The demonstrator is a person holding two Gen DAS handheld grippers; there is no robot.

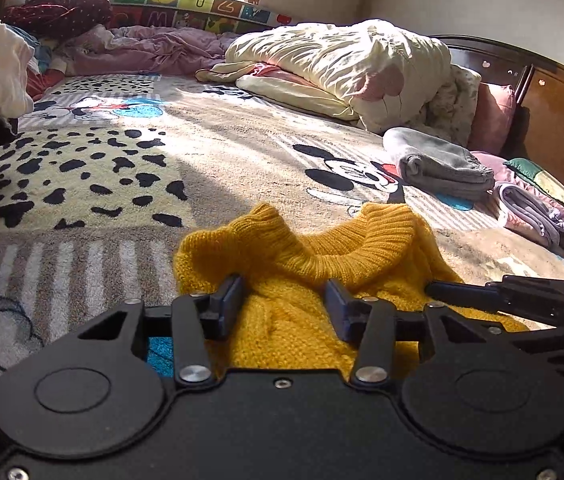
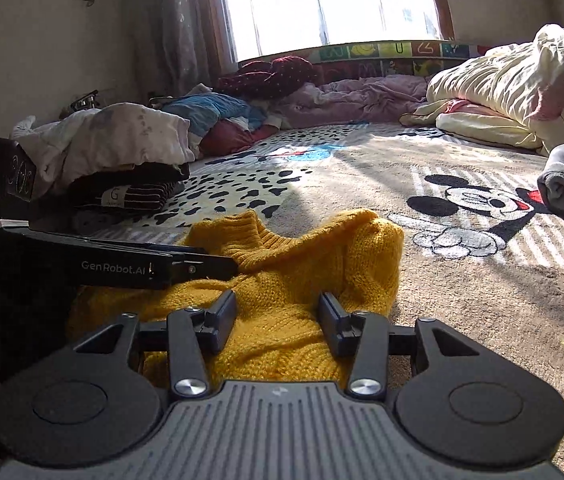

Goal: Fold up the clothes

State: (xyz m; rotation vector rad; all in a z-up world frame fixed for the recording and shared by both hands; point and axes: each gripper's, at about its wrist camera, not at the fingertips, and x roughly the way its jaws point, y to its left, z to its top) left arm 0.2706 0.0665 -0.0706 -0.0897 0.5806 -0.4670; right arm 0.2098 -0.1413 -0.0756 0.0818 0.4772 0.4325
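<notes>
A mustard-yellow knit sweater (image 1: 305, 264) lies bunched on the cartoon-print bed blanket, its ribbed collar toward the far side. My left gripper (image 1: 283, 294) is open, its fingers straddling the sweater's knit just below the collar. My right gripper (image 2: 276, 308) is open too, its fingers resting on the same sweater (image 2: 301, 256) on its right part. The right gripper shows in the left wrist view (image 1: 501, 294) at the right, and the left gripper shows in the right wrist view (image 2: 130, 264) at the left, lying across the sweater.
A folded grey garment (image 1: 437, 162) and a folded lilac one (image 1: 529, 214) lie at the right. A cream duvet (image 1: 353, 68) is heaped at the back right. A pile of clothes (image 2: 114, 160) sits at the left. A wooden headboard (image 1: 561, 120) bounds the right.
</notes>
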